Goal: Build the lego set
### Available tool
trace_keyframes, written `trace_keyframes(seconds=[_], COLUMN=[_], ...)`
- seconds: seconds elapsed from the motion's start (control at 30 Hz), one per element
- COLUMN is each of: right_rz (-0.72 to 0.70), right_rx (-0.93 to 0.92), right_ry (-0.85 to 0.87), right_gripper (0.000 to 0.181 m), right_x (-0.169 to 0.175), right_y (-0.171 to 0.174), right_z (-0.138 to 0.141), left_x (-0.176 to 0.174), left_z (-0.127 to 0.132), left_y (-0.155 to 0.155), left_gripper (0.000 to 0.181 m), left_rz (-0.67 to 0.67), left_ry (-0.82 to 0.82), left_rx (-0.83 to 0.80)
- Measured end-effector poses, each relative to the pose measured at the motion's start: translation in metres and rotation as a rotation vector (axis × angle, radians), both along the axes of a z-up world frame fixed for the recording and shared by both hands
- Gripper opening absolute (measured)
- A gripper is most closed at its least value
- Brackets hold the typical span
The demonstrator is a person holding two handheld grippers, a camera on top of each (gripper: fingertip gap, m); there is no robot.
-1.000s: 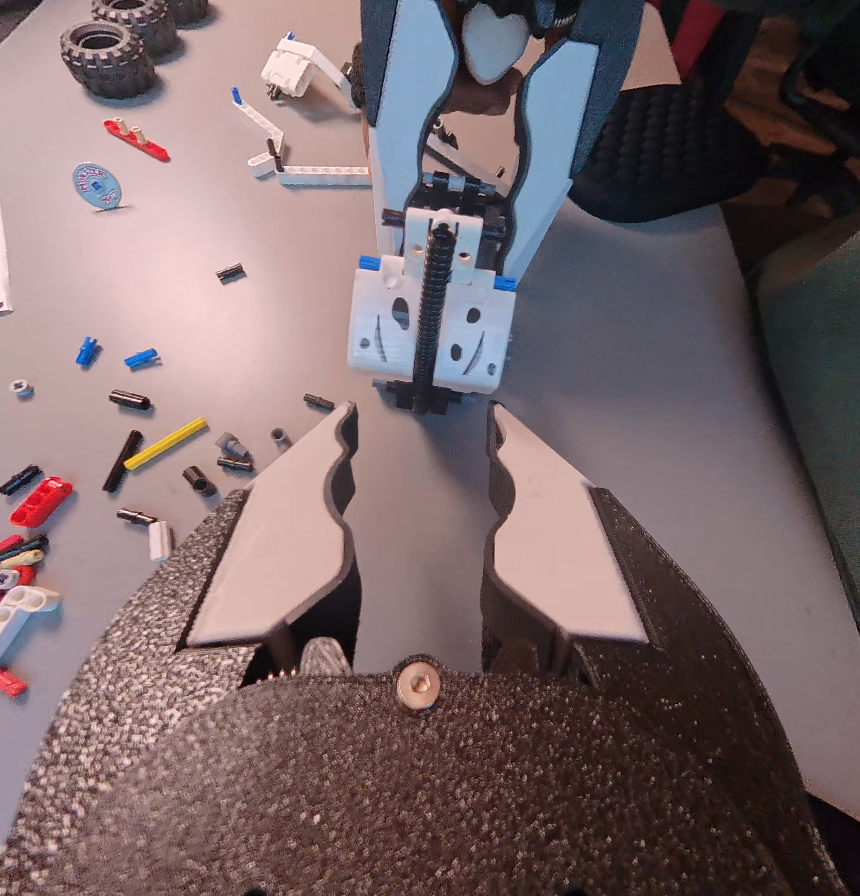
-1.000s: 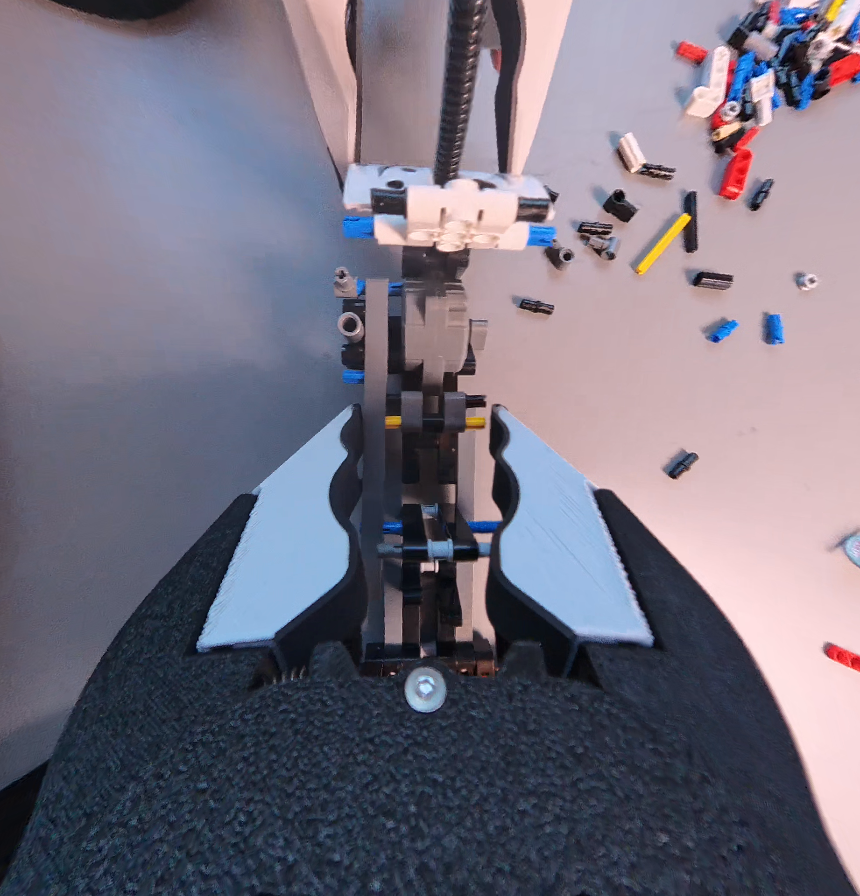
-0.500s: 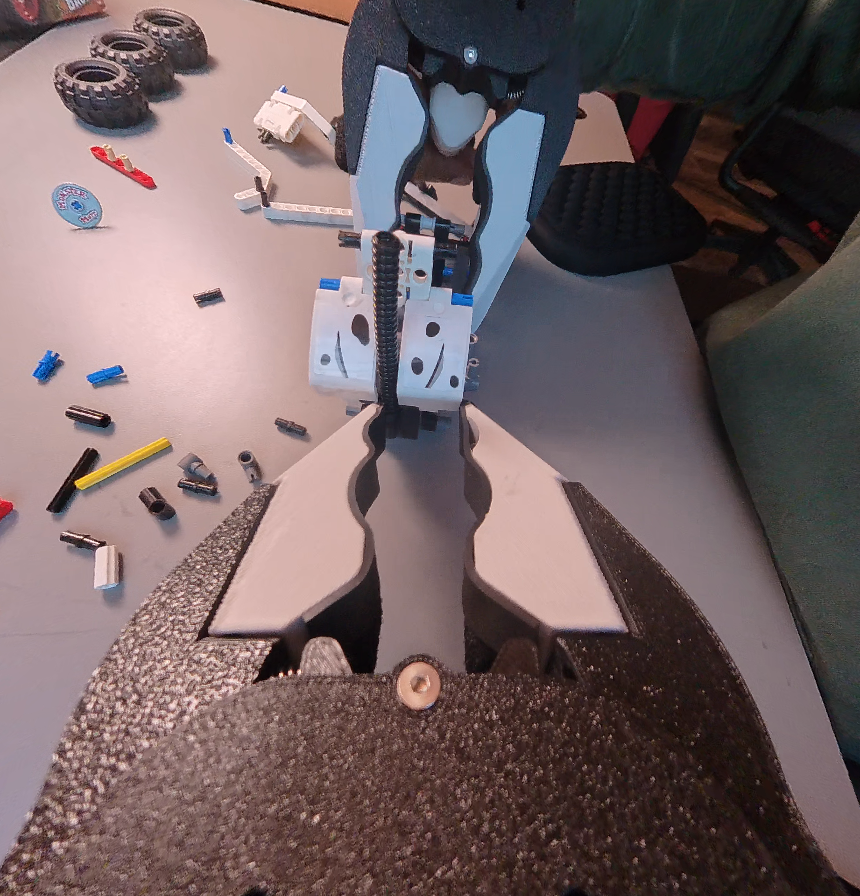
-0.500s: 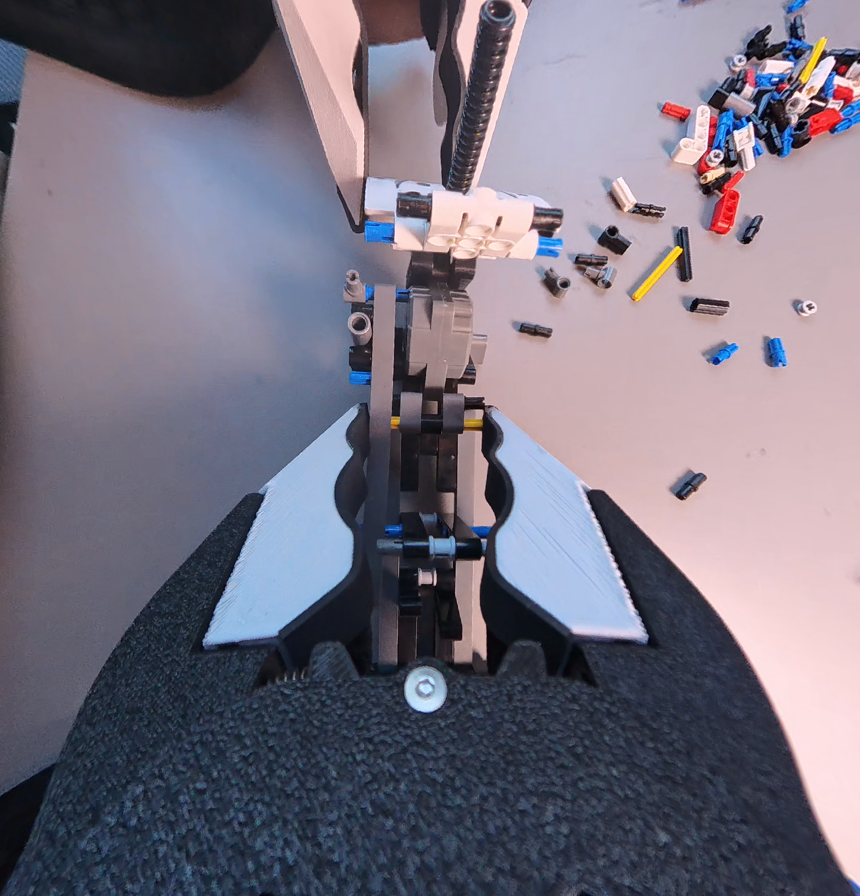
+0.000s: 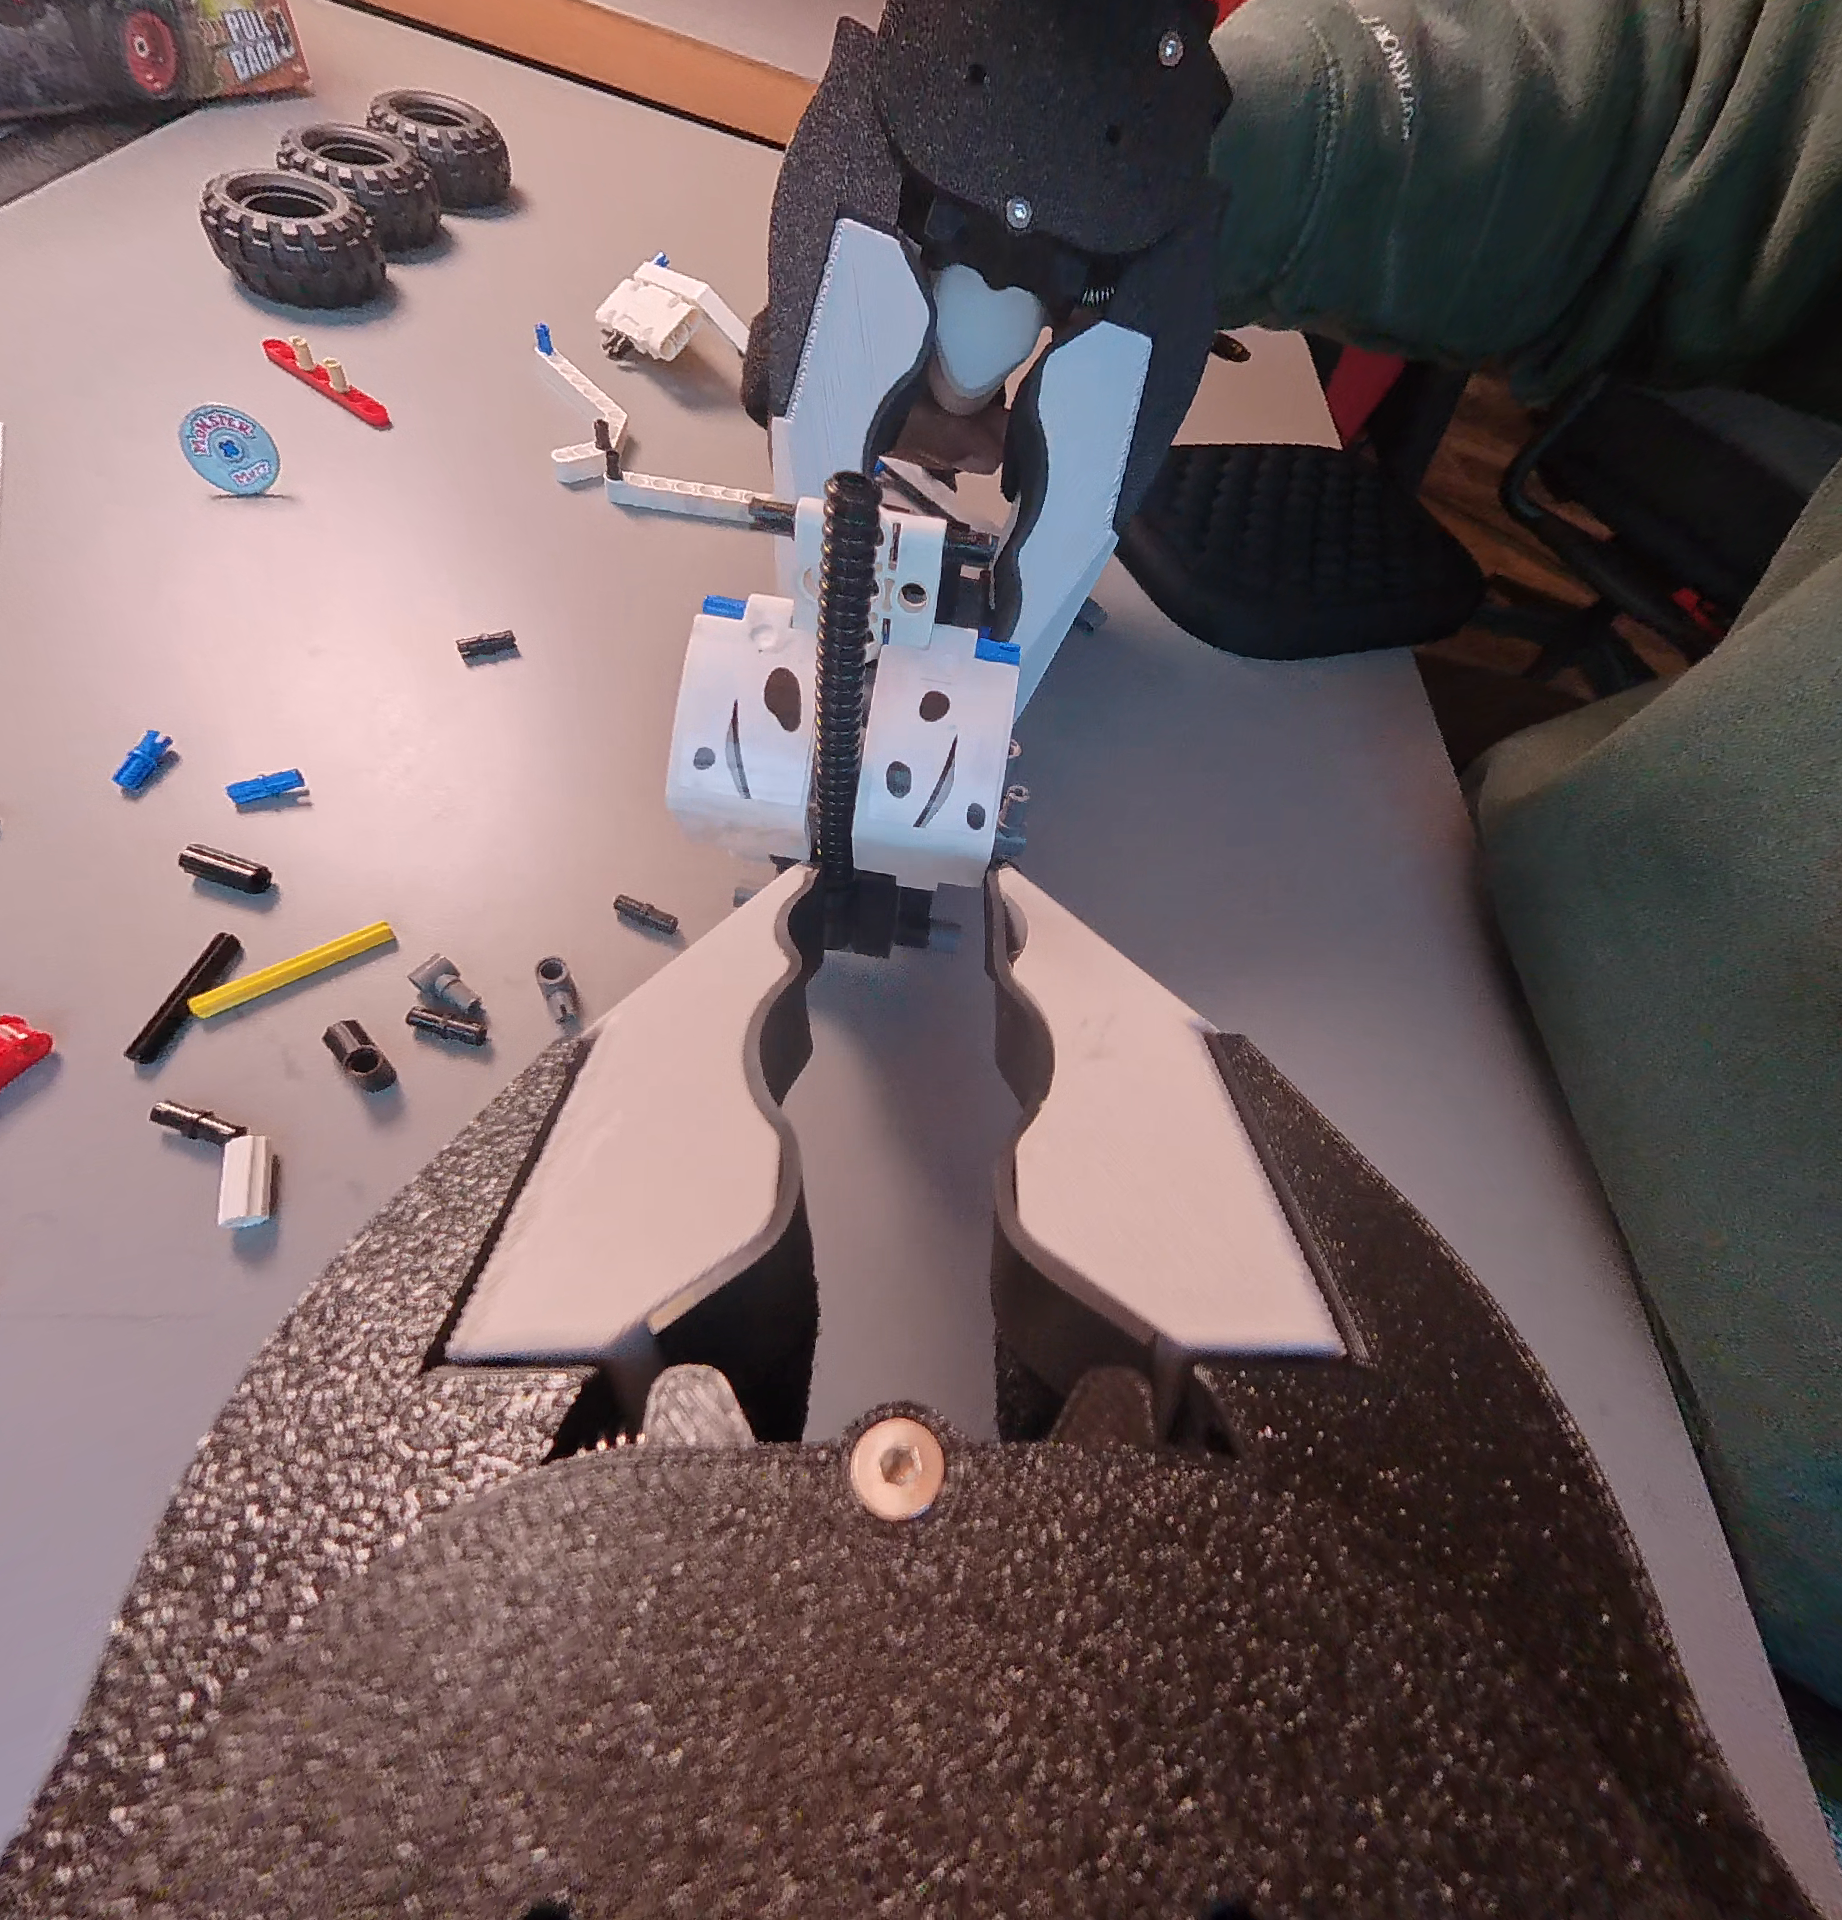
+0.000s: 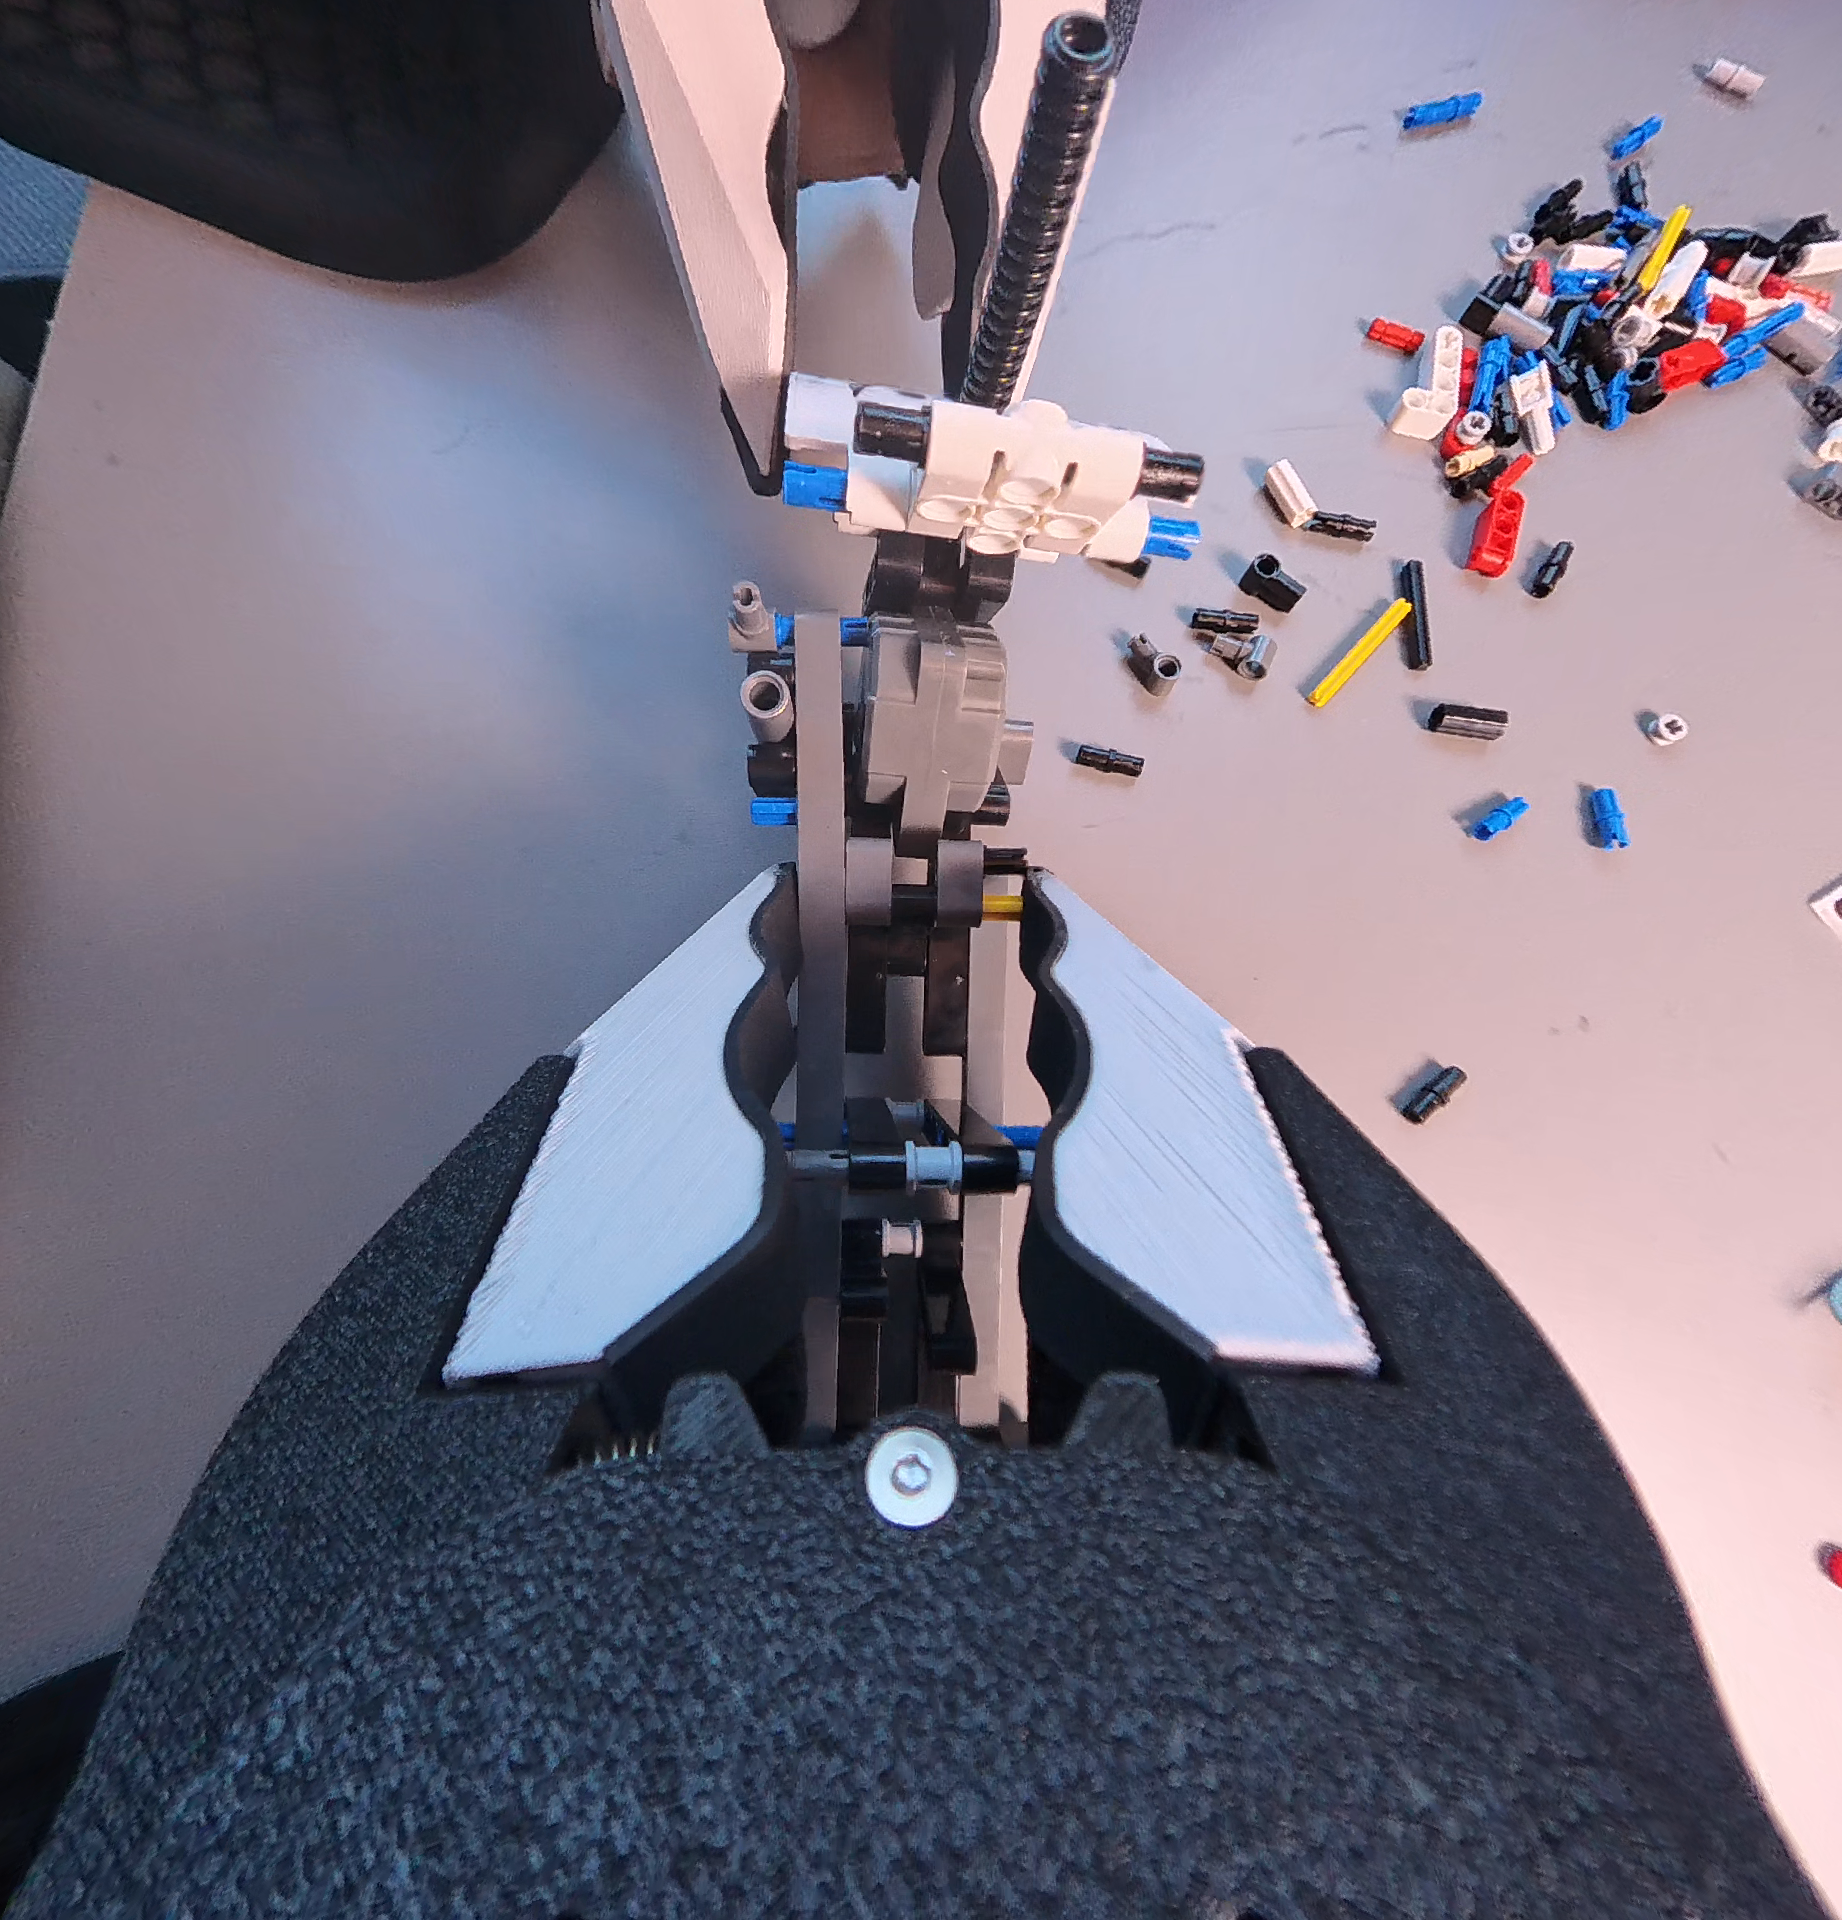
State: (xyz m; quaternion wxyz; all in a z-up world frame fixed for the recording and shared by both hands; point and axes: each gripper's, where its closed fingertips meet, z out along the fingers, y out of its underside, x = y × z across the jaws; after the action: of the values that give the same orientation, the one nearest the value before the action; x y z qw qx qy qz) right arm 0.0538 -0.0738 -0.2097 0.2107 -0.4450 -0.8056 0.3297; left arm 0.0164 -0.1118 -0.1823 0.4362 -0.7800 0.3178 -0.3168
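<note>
The half-built lego truck (image 6: pixel 912 935) is held up above the grey table (image 5: pixel 1208 831) by the right gripper (image 6: pixel 909 883), whose jaws are squeezed on its grey and black frame. The left gripper (image 5: pixel 901 894) is spread apart, with its tips set at both sides of the truck's white front. A black ribbed hose (image 5: pixel 839 675) sticks up from the truck. Loose pieces (image 6: pixel 1665 312) are scattered on the table, and three black tyres (image 5: pixel 356 187) are lined up far off.
</note>
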Motion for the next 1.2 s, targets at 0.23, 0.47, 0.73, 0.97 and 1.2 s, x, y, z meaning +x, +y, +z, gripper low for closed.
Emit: trace_keyframes(seconds=[0.23,0.47,0.73,0.97,1.2], right_rz=[0.005,0.011,-0.013,0.007,0.077], right_rx=[0.108,0.19,0.199,0.107,0.078], right_ry=[-0.04,-0.036,-0.039,-0.091,-0.106], right_gripper=[0.043,0.071,0.071,0.048,0.042], right_x=[0.0,0.0,0.013,-0.002,-0.006], right_y=[0.0,0.0,0.002,0.0,-0.005], right_z=[-0.008,0.002,0.01,-0.007,-0.008], left_x=[-0.001,-0.009,-0.007,0.008,0.003], left_z=[-0.011,-0.006,-0.014,-0.022,-0.021], left_y=[-0.005,-0.009,-0.003,0.0,0.001], left_gripper=[0.031,0.034,0.077,0.072,0.059], left_rz=[-0.024,-0.016,0.013,-0.014,0.006], left_ry=[0.045,0.03,0.077,0.153,0.119], left_rx=[-0.015,0.009,0.029,0.061,0.045])
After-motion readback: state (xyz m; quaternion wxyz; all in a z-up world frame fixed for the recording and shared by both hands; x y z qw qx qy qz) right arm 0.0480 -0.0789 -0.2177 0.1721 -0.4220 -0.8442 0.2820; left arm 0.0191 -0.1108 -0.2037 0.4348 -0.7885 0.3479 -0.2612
